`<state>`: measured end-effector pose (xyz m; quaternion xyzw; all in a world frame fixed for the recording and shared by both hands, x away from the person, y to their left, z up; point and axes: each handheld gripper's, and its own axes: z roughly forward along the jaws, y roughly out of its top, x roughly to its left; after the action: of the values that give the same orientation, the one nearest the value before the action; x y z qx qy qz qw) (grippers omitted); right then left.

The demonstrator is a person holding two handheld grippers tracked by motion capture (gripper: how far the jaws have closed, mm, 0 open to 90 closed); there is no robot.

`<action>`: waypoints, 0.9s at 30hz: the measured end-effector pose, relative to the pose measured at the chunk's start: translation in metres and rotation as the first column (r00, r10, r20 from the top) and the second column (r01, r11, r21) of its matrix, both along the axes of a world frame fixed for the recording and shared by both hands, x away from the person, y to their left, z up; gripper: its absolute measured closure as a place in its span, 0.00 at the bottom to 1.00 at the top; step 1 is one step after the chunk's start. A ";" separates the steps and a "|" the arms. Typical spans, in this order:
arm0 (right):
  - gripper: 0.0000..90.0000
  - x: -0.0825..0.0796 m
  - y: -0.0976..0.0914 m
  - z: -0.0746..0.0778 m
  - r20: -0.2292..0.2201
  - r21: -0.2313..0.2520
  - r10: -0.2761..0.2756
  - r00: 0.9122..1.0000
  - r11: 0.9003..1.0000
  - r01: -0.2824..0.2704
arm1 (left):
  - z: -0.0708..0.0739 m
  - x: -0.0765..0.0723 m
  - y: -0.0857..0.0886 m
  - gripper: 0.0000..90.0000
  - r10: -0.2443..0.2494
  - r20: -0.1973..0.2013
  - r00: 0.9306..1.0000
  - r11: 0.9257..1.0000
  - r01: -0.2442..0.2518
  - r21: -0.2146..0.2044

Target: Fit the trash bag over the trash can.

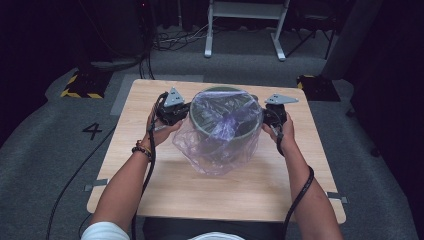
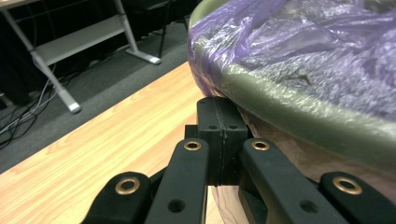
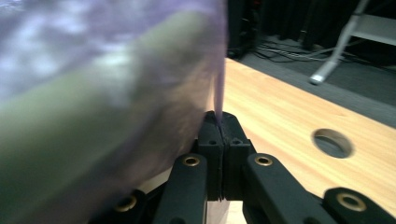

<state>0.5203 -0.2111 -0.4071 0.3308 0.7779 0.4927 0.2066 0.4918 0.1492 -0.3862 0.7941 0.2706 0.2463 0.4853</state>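
On my left, the left hand-held gripper (image 1: 176,111) sits against the left side of the bin (image 1: 226,131), a round container with a smooth, dull green rim. In its own view the two black jaws are pressed flat together, and a thin edge of film seems to run between them just under the rim, so I read it as pinching the bag (image 1: 220,142). The bag is thin, see-through purple plastic, crinkled and shiny. It lines the bin, with loose folds sagging into the opening, and its skirt is turned over the rim and hangs down the outside wall toward the table (image 1: 150,190), which is pale wood with a straight grain.

To the right of that gripper the bin stands between both tools, and I see nothing in it besides the bag.

On the far side, the right hand-held gripper (image 1: 274,116) is just beside the bin's right wall. Its jaws (image 3: 219,140) are closed on a taut pleat of purple film rising from the tips. Beyond it, a round hole (image 3: 332,142) is cut in the tabletop.
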 end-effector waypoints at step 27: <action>0.99 0.021 -0.008 -0.008 -0.029 0.013 -0.139 0.990 0.990 0.140 | -0.024 0.029 -0.004 1.00 0.087 -0.056 0.995 0.996 -0.085 0.041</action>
<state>0.5413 -0.2192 -0.4148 0.3929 0.7519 0.4783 0.2269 0.5206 0.1453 -0.4103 0.7977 0.3136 0.2489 0.4510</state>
